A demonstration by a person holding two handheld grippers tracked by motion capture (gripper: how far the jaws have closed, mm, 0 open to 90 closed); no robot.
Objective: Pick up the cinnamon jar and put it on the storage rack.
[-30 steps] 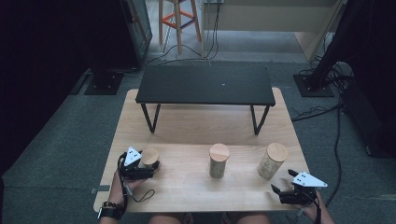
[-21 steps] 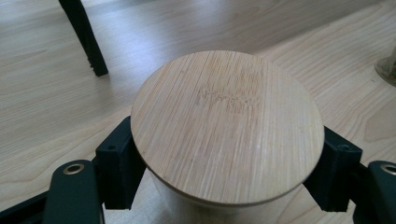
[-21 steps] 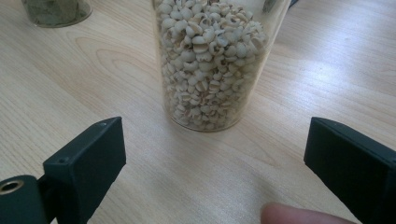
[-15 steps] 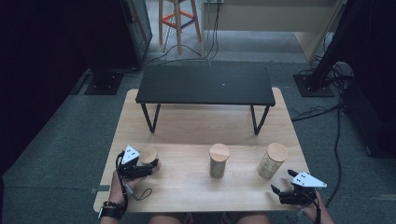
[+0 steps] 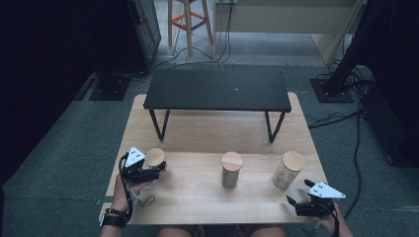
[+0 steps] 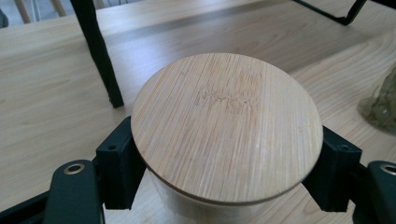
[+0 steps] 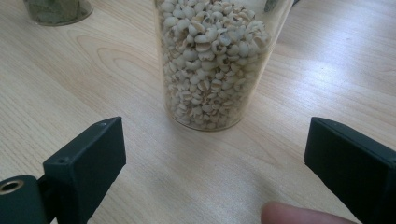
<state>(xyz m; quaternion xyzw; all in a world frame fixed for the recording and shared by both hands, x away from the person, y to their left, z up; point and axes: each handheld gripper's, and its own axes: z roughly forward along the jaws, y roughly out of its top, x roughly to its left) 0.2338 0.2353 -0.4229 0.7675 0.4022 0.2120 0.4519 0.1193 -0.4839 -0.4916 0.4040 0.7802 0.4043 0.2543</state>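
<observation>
At the left of the wooden table (image 5: 197, 133), my left gripper (image 5: 156, 171) is shut on a glass jar with a round bamboo lid (image 5: 154, 157). In the left gripper view the lid (image 6: 226, 126) sits between the two black pads (image 6: 119, 163), which press on the glass just beneath it. A second lidded jar (image 5: 231, 168) stands mid-table. A third jar (image 5: 288, 170), full of pale grains (image 7: 215, 60), stands at the right. My right gripper (image 5: 298, 204) rests near the front right corner, open (image 7: 215, 158), a short way from that jar with nothing between its jaws.
A low black bench (image 5: 217, 91) stands across the far half of the table, and one of its legs (image 6: 98, 51) rises just behind the held jar. A greenish jar base (image 6: 380, 102) shows to the right of the held jar. A fingertip (image 7: 299, 217) pokes in under the right gripper.
The left gripper's jaws have closed on the left jar and it has risen a little with the jar. The right gripper has kept still.
</observation>
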